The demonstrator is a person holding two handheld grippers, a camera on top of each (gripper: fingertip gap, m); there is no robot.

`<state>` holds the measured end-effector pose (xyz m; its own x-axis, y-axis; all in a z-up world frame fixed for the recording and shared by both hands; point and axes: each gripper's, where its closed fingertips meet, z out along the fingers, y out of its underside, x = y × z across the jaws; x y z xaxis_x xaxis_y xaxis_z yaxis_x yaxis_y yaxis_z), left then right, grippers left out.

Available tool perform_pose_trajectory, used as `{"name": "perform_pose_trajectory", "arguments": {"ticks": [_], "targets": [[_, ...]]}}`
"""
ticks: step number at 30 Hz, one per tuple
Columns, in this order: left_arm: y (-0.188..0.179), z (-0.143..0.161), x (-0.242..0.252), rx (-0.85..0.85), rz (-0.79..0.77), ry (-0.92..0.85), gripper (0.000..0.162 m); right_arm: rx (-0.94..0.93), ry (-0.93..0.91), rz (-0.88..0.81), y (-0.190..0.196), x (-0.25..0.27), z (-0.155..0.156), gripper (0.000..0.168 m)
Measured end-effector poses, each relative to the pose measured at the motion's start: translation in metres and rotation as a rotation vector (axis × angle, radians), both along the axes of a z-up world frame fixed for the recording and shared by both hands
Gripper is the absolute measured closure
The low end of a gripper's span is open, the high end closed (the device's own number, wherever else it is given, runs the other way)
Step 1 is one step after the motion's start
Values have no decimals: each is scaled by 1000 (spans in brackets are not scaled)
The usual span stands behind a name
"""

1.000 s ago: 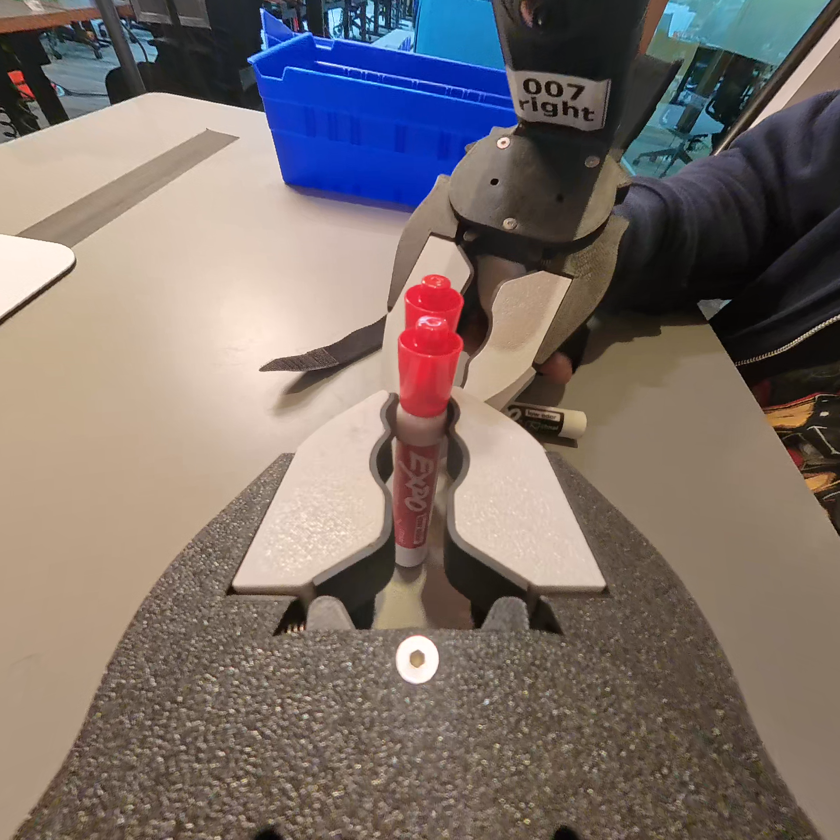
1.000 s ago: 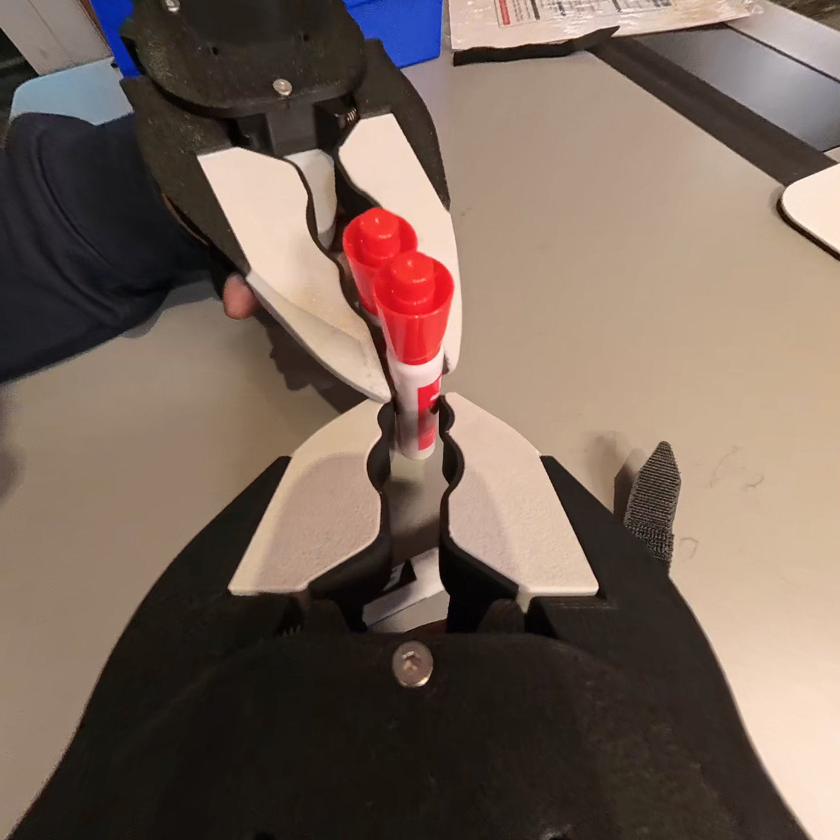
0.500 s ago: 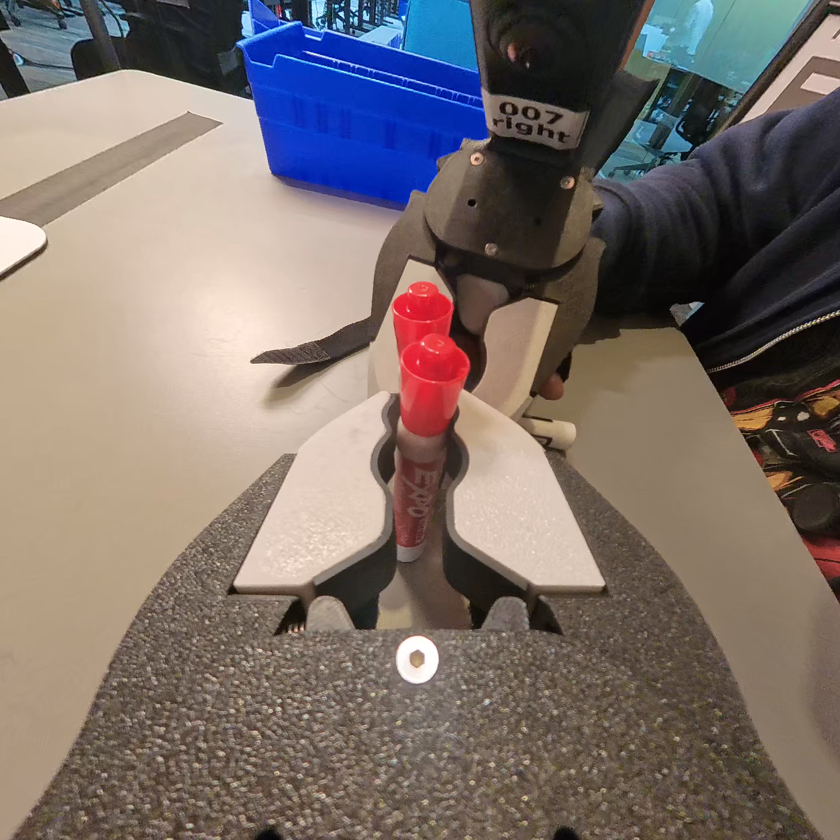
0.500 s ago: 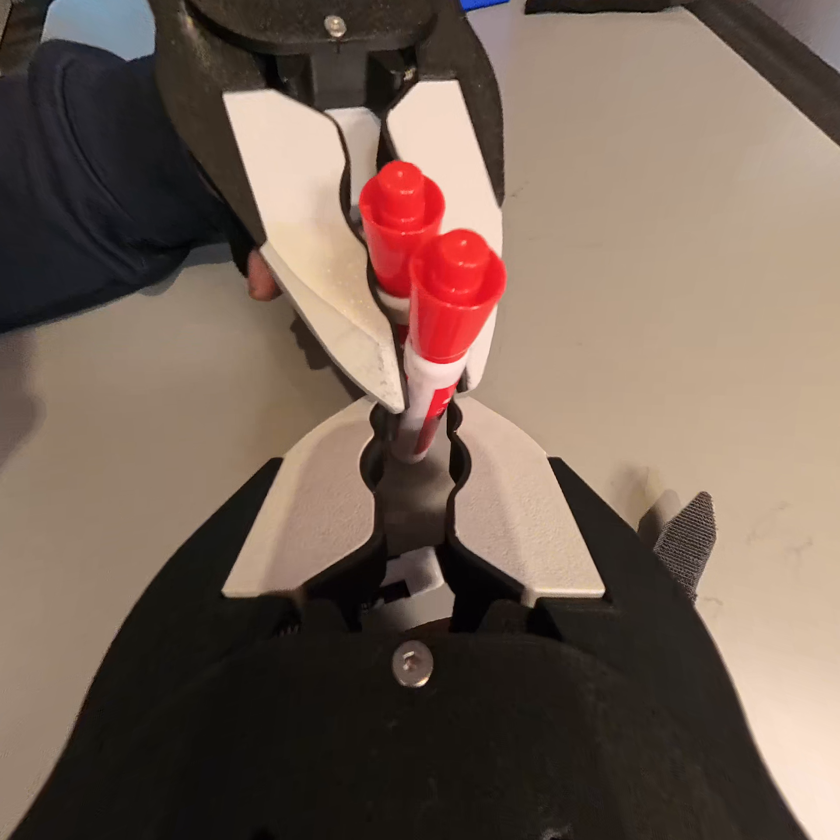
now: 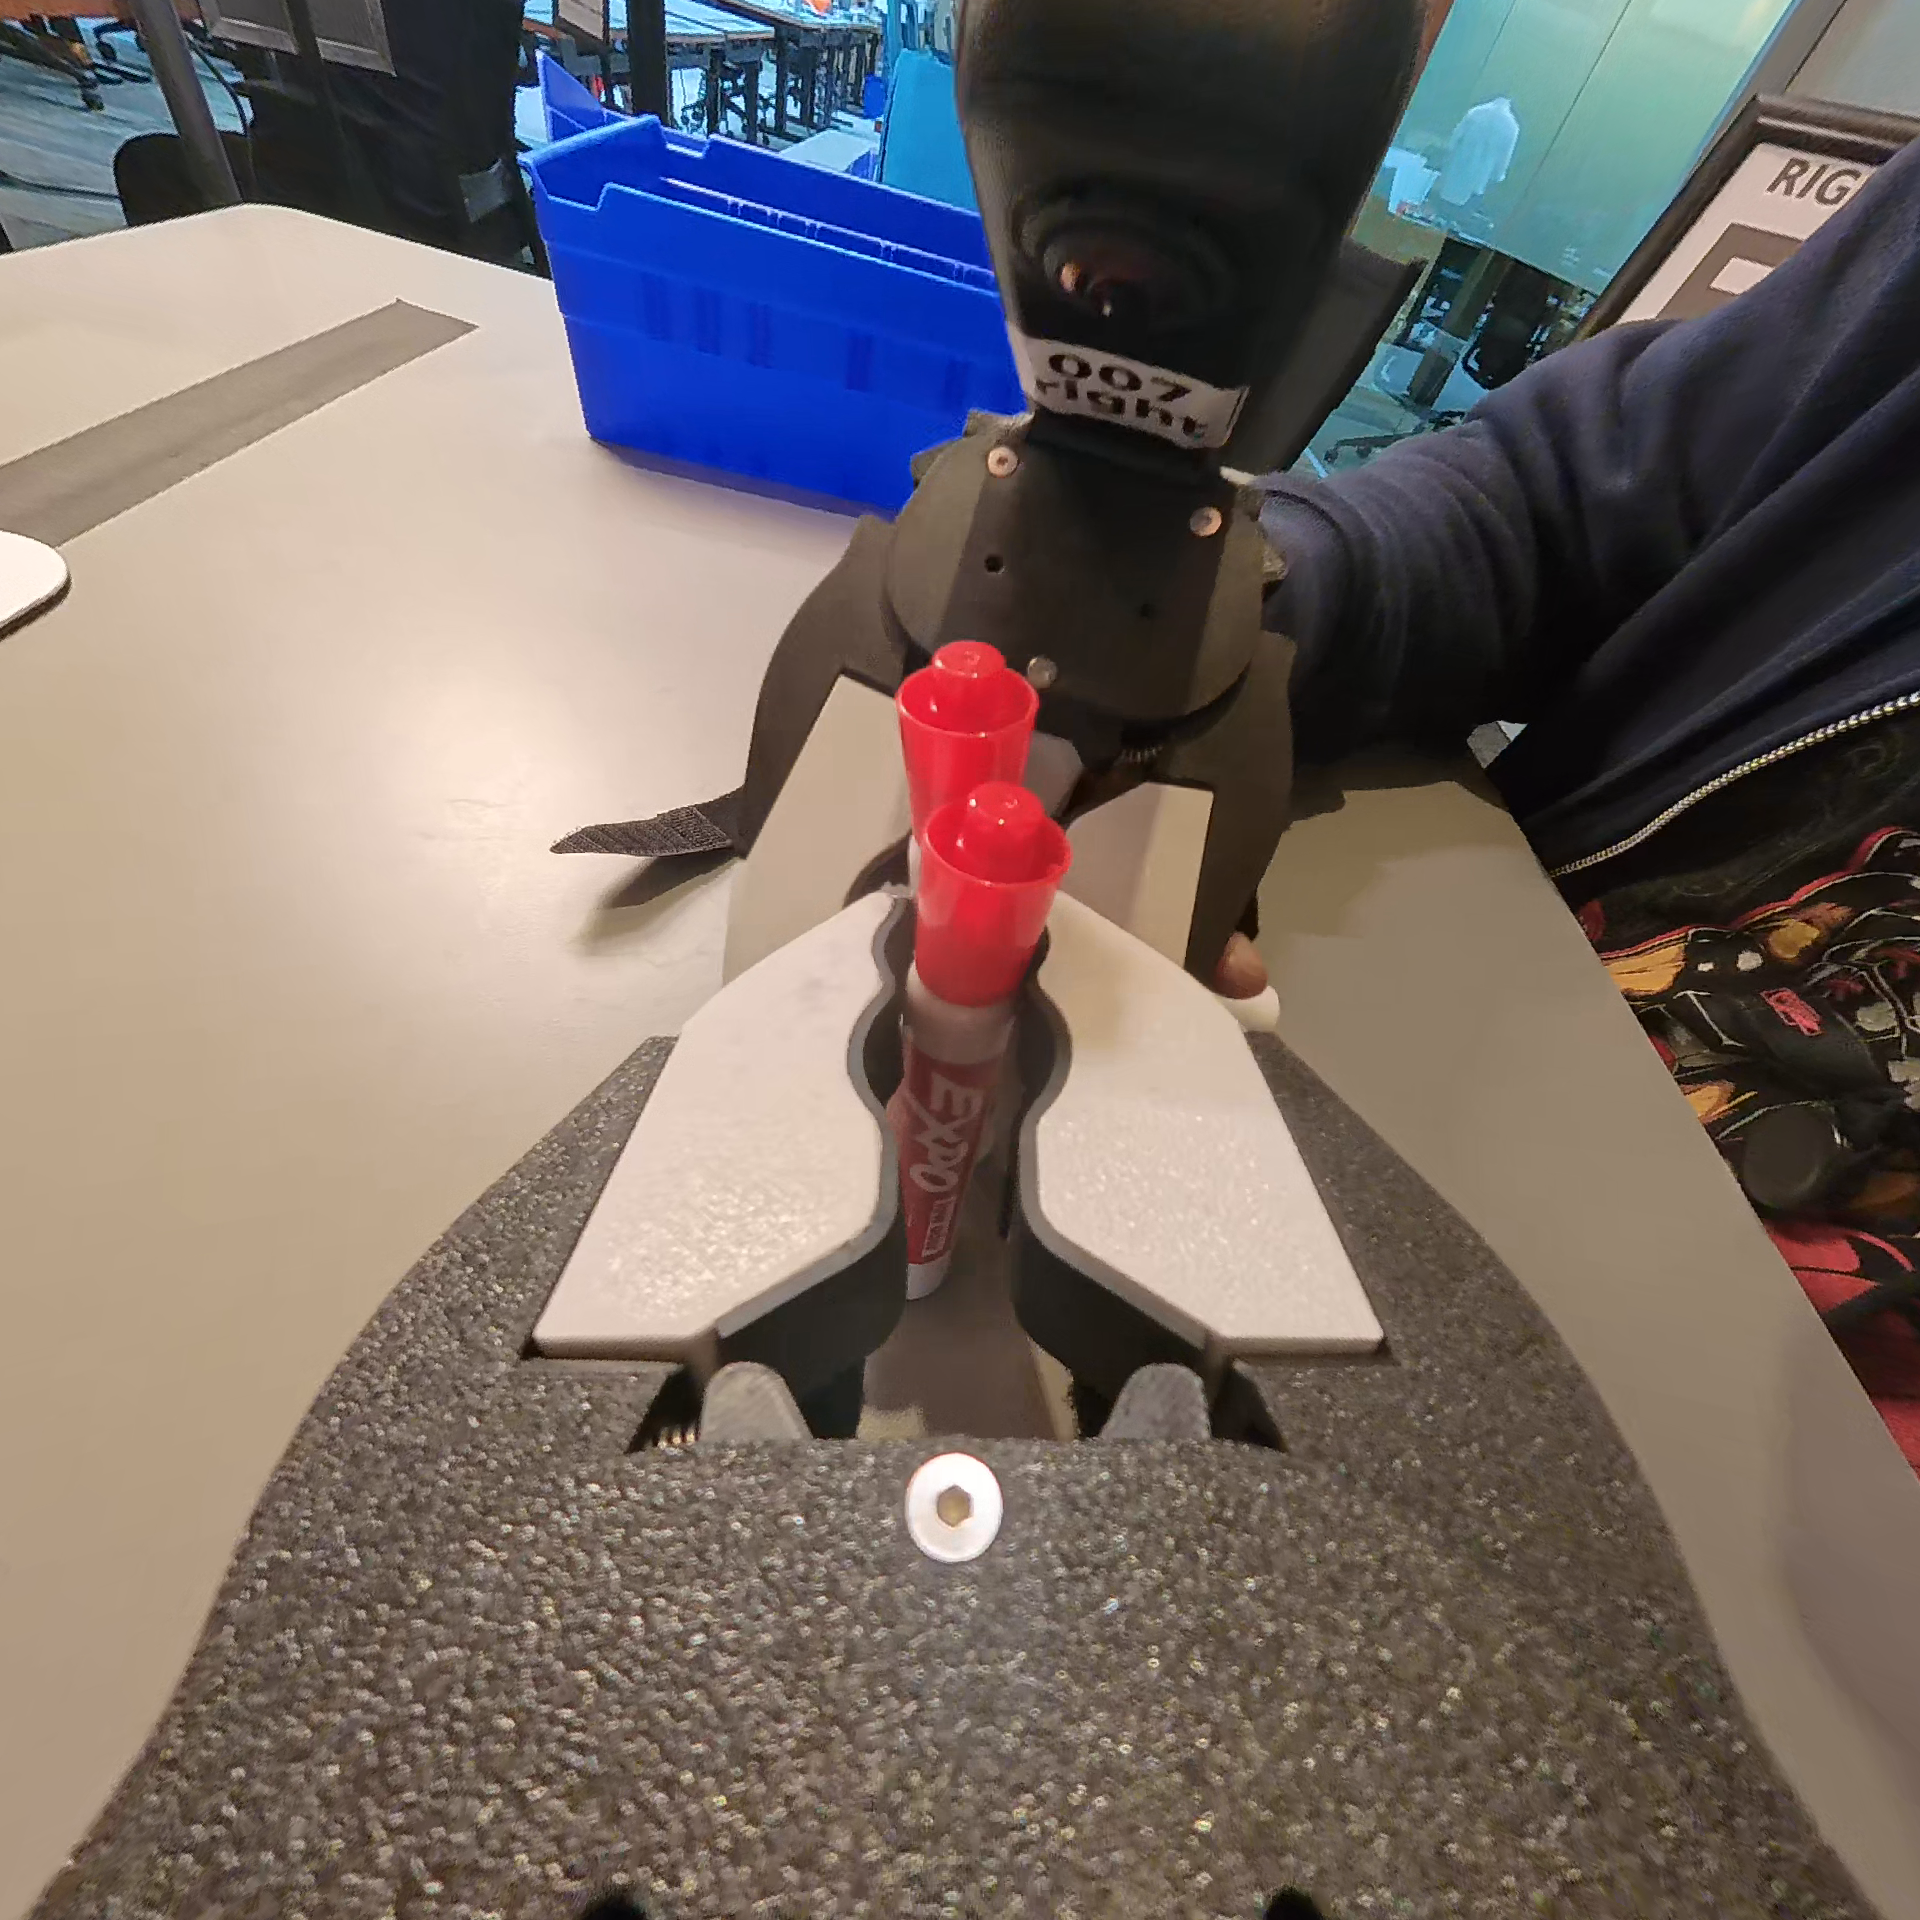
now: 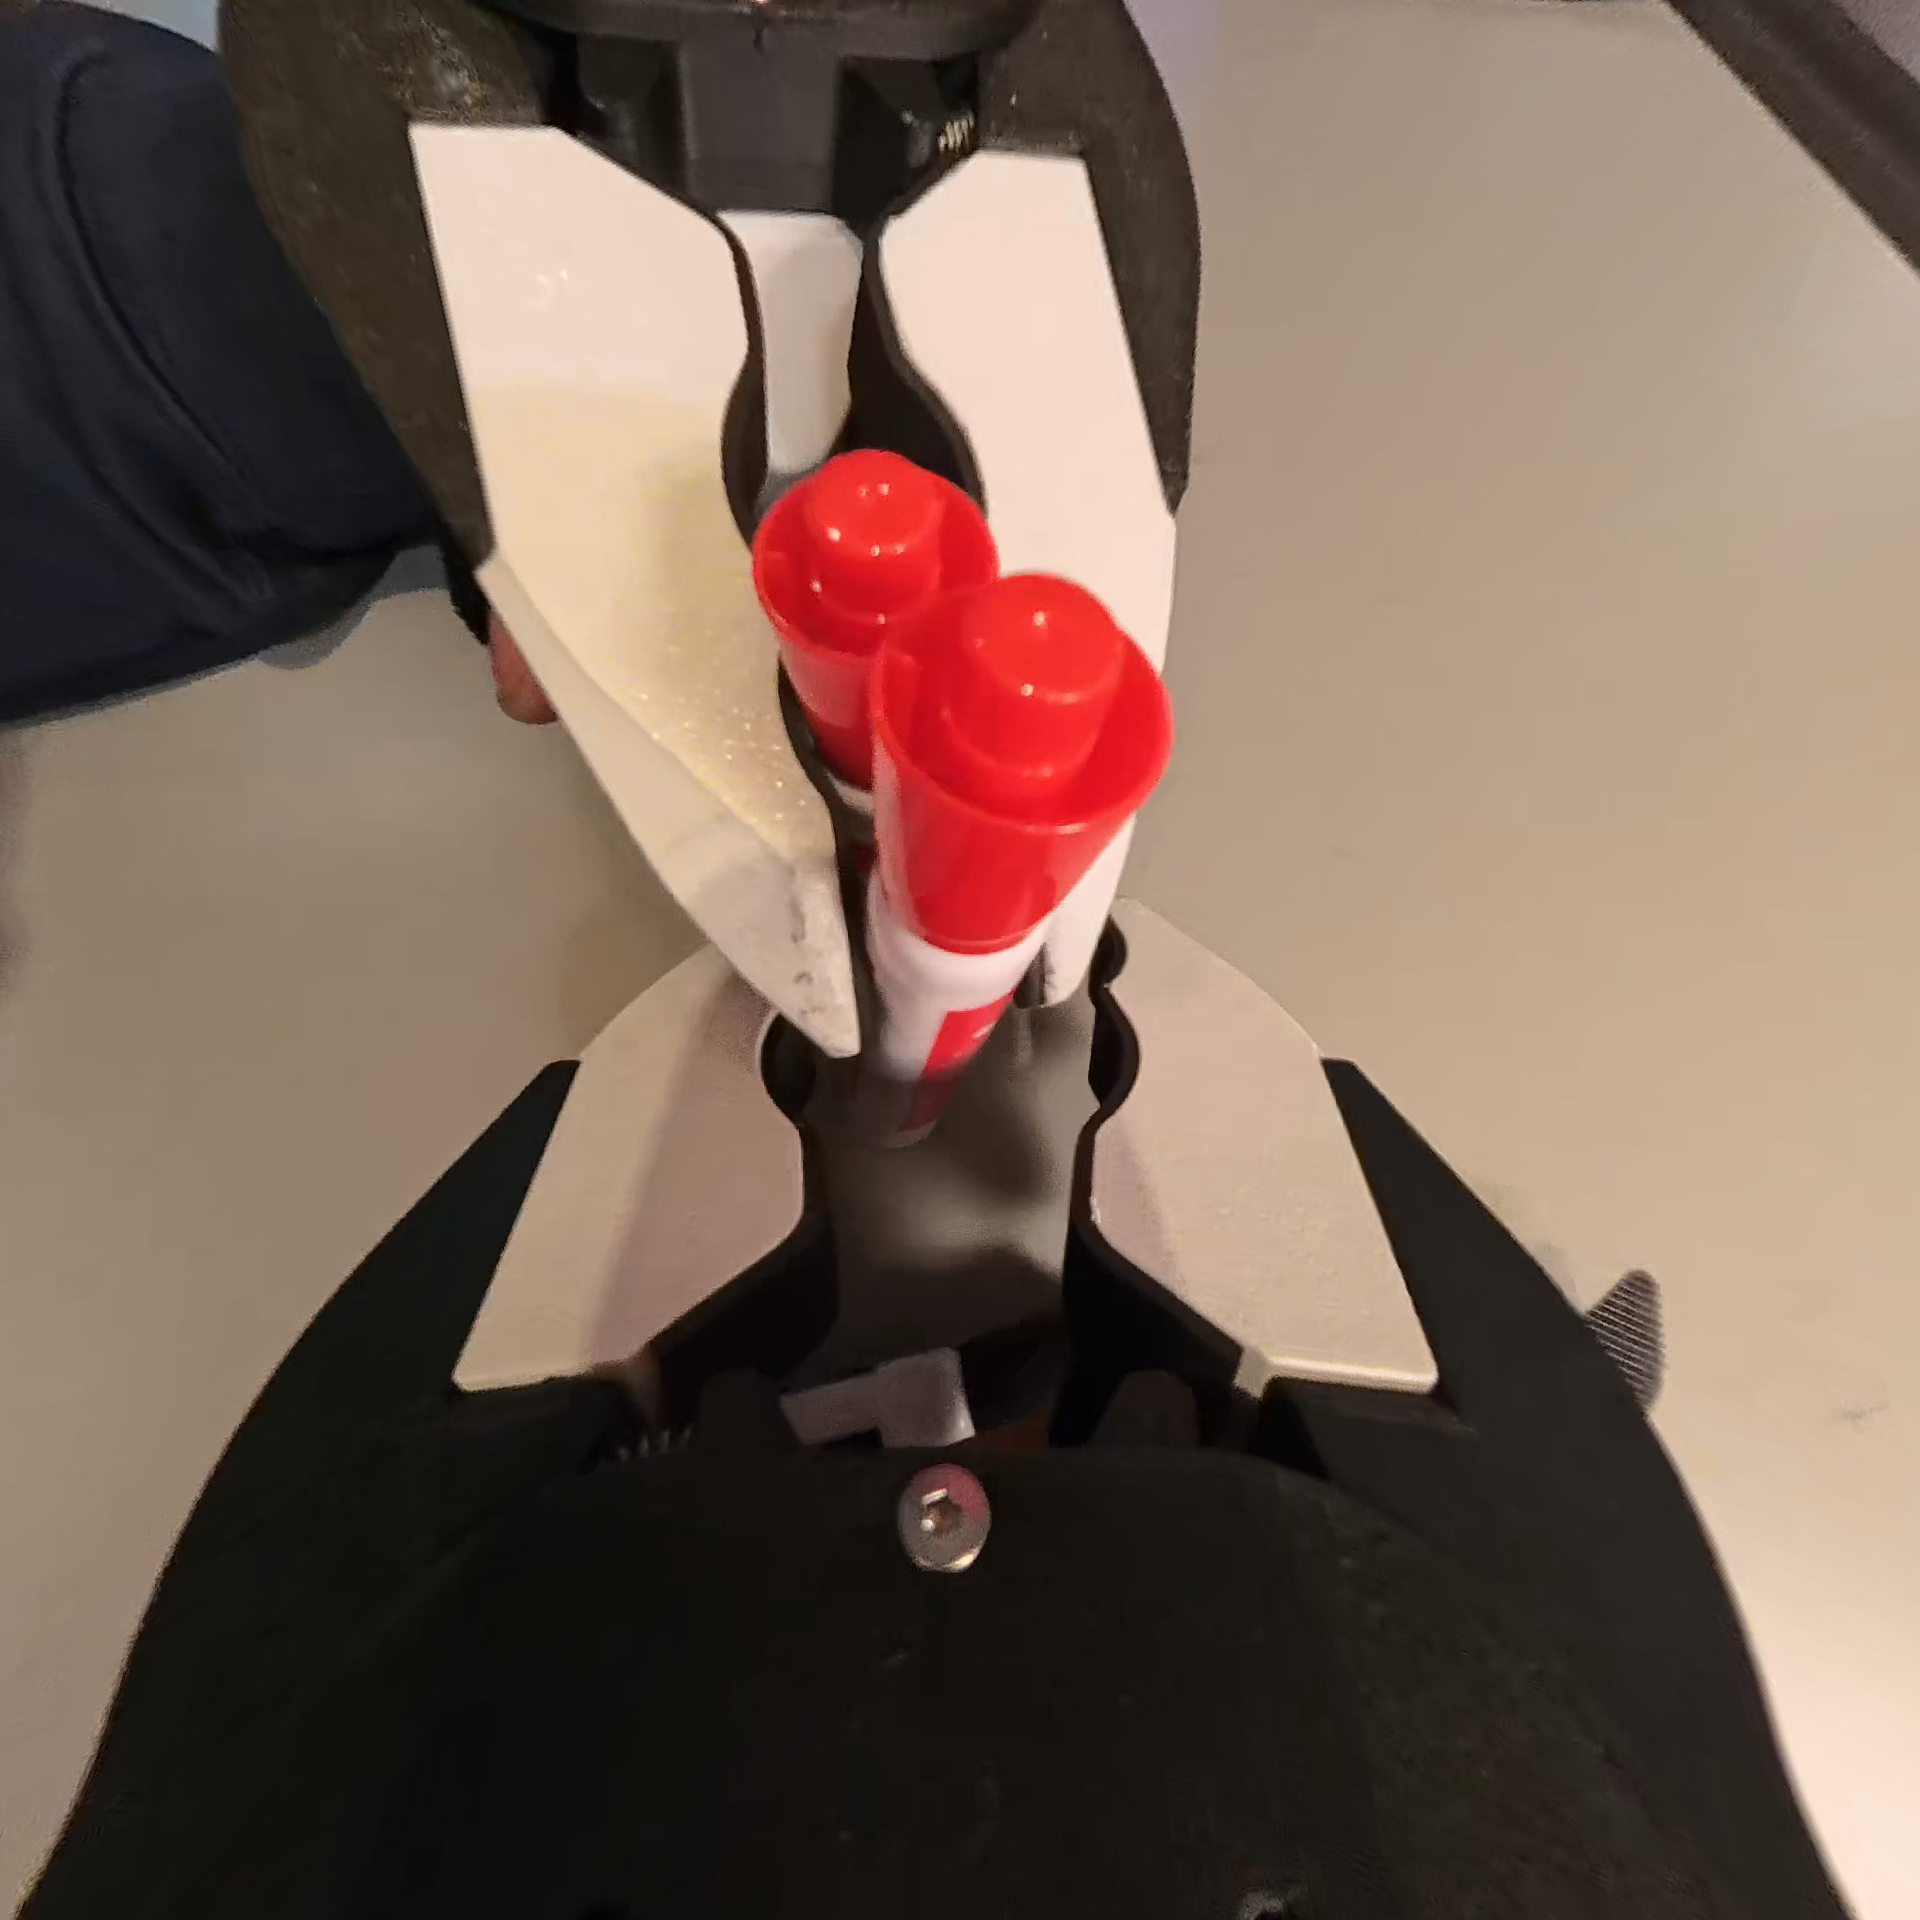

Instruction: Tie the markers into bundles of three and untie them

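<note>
- Markers [image 5: 987, 894]: two red-capped ones stand upright, side by side, caps up, in the middle of the table [image 5: 364, 727]. No band is around them, so by my judgement you have not bundled anything yet.
- Left gripper [image 5: 961, 997]: it is clenched on the pair. In the right wrist view both barrels sit between its white fingers.
- Right gripper [image 6: 940, 1049]: its jaws are spread. They stand on either side of the nearer barrel, with a gap showing on each side.
- Third marker [image 5: 1252, 1006]: only its white end shows, lying flat on the table just under the right gripper. You need it to make up the three.
- Left of the pair: a dark hook-and-loop strap [image 5: 649, 831] lies flat on the table, near the markers but apart from them. It is likely your tie, and it is not wound yet.
- Farther left: a white rounded board corner [image 5: 26, 582] and a dark inlaid strip [image 5: 208, 405], both well apart.
- Behind: a blue bin [image 5: 769, 343], clear of the work.
- Right: your dark sleeve [image 5: 1558, 540] rests at the table edge.
- Obstruction: the two grippers meet nose to nose, which crowds the markers and leaves little room for the strap.
</note>
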<state>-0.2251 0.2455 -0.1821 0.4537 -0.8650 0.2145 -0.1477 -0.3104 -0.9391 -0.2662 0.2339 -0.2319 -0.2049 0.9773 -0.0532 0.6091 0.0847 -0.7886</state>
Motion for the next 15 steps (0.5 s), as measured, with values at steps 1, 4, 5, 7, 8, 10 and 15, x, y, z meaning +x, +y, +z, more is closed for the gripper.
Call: {"name": "perform_pose_trajectory", "arguments": {"ticks": [1,4,5,7,8,10,15], "targets": [[0,0,0,0,0,-3,144,-5,-9,5,-2,0,-2,118],[0,1,-1,0,2,-8,144,-3,17,3,-2,-2,0,139],[2,1,-2,1,11,-6,144,-6,25,4,-3,-2,1,146],[1,0,-2,10,6,2,144,-6,32,4,-3,0,1,147],[0,0,-1,13,3,6,144,-8,32,4,-3,1,1,148],[1,0,-1,19,6,10,144,-14,31,-2,-2,3,1,148],[4,0,-3,13,28,10,144,-70,27,-18,2,9,2,148]]}}
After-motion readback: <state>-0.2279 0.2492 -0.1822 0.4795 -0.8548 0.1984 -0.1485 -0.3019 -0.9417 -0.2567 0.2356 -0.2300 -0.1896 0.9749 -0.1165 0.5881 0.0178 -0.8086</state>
